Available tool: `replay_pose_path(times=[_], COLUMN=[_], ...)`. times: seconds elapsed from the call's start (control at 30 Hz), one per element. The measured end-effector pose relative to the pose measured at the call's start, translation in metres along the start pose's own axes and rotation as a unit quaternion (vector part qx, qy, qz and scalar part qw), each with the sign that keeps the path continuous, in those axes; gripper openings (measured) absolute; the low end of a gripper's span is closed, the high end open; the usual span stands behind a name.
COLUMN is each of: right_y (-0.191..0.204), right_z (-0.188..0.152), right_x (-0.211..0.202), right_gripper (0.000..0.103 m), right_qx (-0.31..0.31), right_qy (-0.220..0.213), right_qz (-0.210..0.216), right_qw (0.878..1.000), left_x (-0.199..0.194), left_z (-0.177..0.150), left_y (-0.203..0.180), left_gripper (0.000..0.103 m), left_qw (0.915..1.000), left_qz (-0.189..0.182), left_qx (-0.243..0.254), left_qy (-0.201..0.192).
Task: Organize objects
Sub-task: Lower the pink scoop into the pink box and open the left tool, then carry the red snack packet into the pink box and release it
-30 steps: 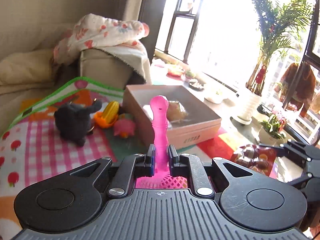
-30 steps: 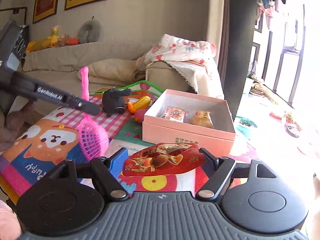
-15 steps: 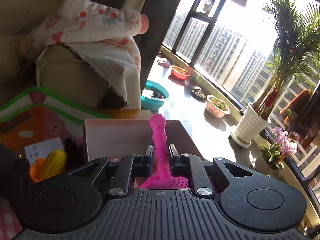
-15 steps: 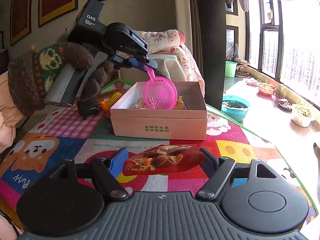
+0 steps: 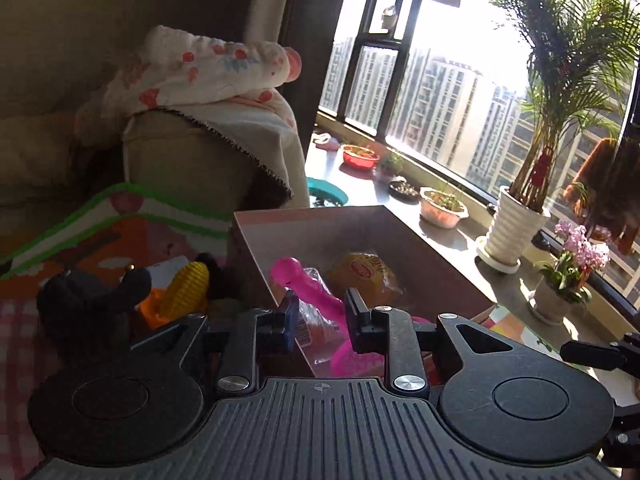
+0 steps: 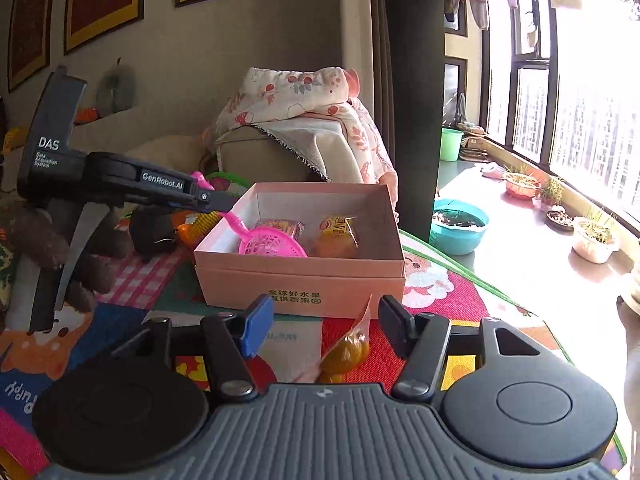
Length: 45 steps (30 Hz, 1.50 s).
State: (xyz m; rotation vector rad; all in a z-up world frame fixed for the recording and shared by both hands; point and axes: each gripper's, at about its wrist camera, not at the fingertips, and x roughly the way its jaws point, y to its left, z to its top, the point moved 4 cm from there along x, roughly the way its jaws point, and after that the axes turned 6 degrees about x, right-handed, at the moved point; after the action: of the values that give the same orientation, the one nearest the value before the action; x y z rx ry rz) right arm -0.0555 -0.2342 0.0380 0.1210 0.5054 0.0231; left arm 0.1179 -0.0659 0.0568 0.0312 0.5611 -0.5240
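The pink cardboard box (image 6: 300, 280) stands on the colourful play mat; it also shows in the left wrist view (image 5: 400, 236). The pink toy strainer (image 6: 272, 242) lies in the box with its handle (image 5: 308, 284) sticking up between the fingers of my left gripper (image 5: 320, 312), which is open above the box's left edge. Two snack packets (image 6: 336, 232) lie in the box. My right gripper (image 6: 324, 320) is open in front of the box, with the red snack packet (image 6: 348, 350) hanging loosely between its fingers.
A black plush toy (image 5: 88, 300), a yellow toy corn (image 5: 188, 286) and an orange toy sit left of the box. A sofa arm with a floral blanket (image 6: 296, 96) is behind. A teal basin (image 6: 458, 228) and plant pots (image 5: 516, 224) stand by the window.
My left gripper has opened and let the pink strainer drop into the box. My right gripper has opened wider, and the red packet has tipped on edge.
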Motion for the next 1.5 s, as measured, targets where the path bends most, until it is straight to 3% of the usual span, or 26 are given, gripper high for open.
replay_pose_path(times=[0.13,0.2,0.3,0.33,0.37,0.4,0.47,0.53,0.6,0.67,0.73,0.83,0.87,0.93,1.03,1.1,1.13,1.2,1.27,1.5], right_y=[0.004,0.003,-0.001,-0.005,-0.007,-0.013,-0.03,-0.044,-0.056,-0.07,-0.08,-0.089,-0.089,-0.089,-0.09,-0.089,-0.086,-0.081,-0.073,-0.058], right_z=[0.033,0.044,0.046,0.042,0.038,0.033,0.018,0.002,-0.018,-0.036,-0.044,-0.052,-0.054,-0.055,-0.054,-0.052,-0.051,-0.047,-0.044,-0.047], right_x=[0.012,0.018,0.013,0.008,0.004,0.001,-0.004,-0.004,0.001,0.014,0.03,0.054,0.06,0.069,0.066,0.06,0.056,0.05,0.045,0.043], right_gripper=[0.054,0.054,0.059,0.062,0.073,0.084,0.096,0.1,0.101,0.103,0.103,0.103,0.103,0.102,0.08,0.052,0.049,0.028,0.024,0.024], right_qx=[0.001,-0.004,-0.017,-0.023,-0.026,-0.03,-0.025,-0.015,-0.009,0.007,0.032,0.068,0.074,0.08,0.091,0.089,0.081,0.065,0.044,0.018], right_qy=[-0.008,-0.009,-0.015,-0.018,-0.021,-0.023,-0.012,0.012,0.039,0.062,0.079,0.105,0.113,0.119,0.11,0.104,0.1,0.094,0.093,0.097], right_qz=[0.002,-0.016,-0.043,-0.052,-0.06,-0.07,-0.088,-0.094,-0.103,-0.112,-0.11,-0.089,-0.086,-0.084,-0.083,-0.087,-0.089,-0.084,-0.086,-0.091], right_qw=[1.0,1.0,0.999,0.998,0.998,0.997,0.996,0.995,0.994,0.992,0.99,0.988,0.987,0.986,0.986,0.987,0.988,0.99,0.991,0.991], left_x=[0.002,0.01,0.024,0.03,0.039,0.048,0.064,0.078,0.084,0.089,0.087,0.082,0.077,0.06,0.031,0.015,0.009,-0.005,-0.018,-0.051], left_z=[-0.017,-0.01,0.014,0.023,0.032,0.04,0.048,0.048,0.044,0.038,0.033,0.033,0.036,0.048,0.06,0.056,0.051,0.035,0.016,-0.047], left_y=[0.013,0.018,0.008,0.002,-0.005,-0.011,-0.024,-0.034,-0.035,-0.028,-0.018,-0.001,0.003,0.007,0.019,0.025,0.027,0.028,0.029,0.022], left_gripper=[0.03,0.03,0.03,0.03,0.03,0.03,0.03,0.03,0.03,0.03,0.03,0.03,0.03,0.03,0.03,0.03,0.03,0.03,0.03,0.03], left_qw=[0.9992,0.9983,0.9973,0.9973,0.9977,0.9985,0.9994,0.9947,0.9932,0.9964,0.9988,0.9948,0.9954,0.9986,0.9946,0.9922,0.9921,0.9921,0.9921,0.9958], left_qz=[0.001,-0.002,-0.038,-0.047,-0.05,-0.044,-0.007,0.044,0.048,0.019,-0.009,-0.075,-0.067,-0.034,-0.034,-0.039,-0.039,-0.045,-0.051,-0.045], left_qx=[-0.034,-0.057,-0.059,-0.051,-0.04,-0.024,0.032,0.093,0.105,0.072,0.029,-0.052,-0.056,-0.039,-0.061,-0.084,-0.087,-0.09,-0.096,-0.072], left_qy=[0.023,0.009,-0.02,-0.025,-0.024,-0.021,-0.012,0.0,0.011,0.04,0.039,0.047,0.039,-0.014,-0.077,-0.084,-0.082,-0.075,-0.063,-0.033])
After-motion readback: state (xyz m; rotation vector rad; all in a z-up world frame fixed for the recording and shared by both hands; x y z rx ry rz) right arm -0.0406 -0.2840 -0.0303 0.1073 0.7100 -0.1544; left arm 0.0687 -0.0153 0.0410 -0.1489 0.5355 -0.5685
